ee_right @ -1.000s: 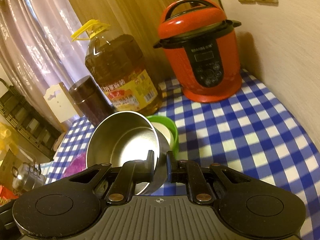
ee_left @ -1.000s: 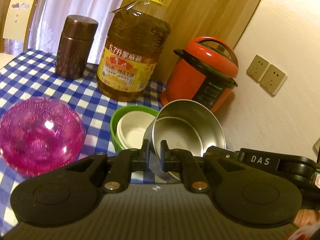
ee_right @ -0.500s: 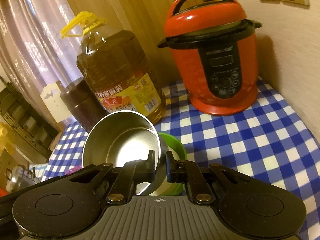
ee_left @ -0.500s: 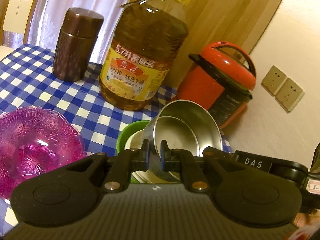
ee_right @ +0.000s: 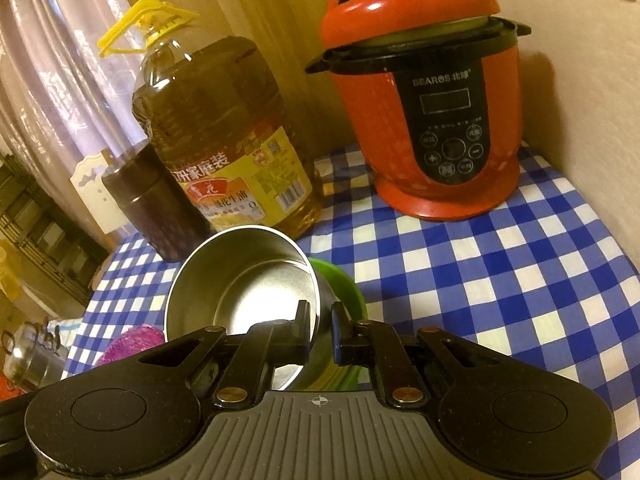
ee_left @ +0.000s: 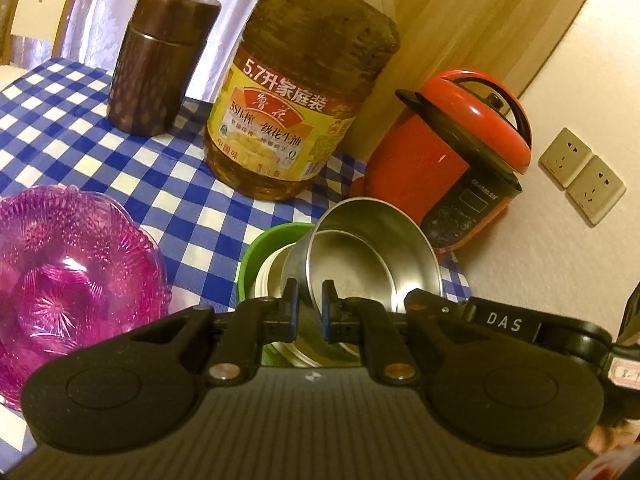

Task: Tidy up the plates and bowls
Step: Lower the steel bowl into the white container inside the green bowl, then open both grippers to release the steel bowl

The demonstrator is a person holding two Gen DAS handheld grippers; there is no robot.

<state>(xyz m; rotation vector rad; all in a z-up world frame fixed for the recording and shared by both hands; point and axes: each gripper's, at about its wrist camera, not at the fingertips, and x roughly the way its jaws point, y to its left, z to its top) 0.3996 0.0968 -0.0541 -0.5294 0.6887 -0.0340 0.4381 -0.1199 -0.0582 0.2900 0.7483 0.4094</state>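
One steel bowl, one green bowl, one pink bowl; plates possibly inside green.

A silver bowl sat over a green bowl; the pink bowl lay at nine o'clock on blue-and-white checked cloth.

Checked tablecloth, oil jug, canister, cooker, pink bowl, green bowl

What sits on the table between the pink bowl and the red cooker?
In the left wrist view, the green bowl with the steel bowl held over it sits between the pink bowl and the cooker.
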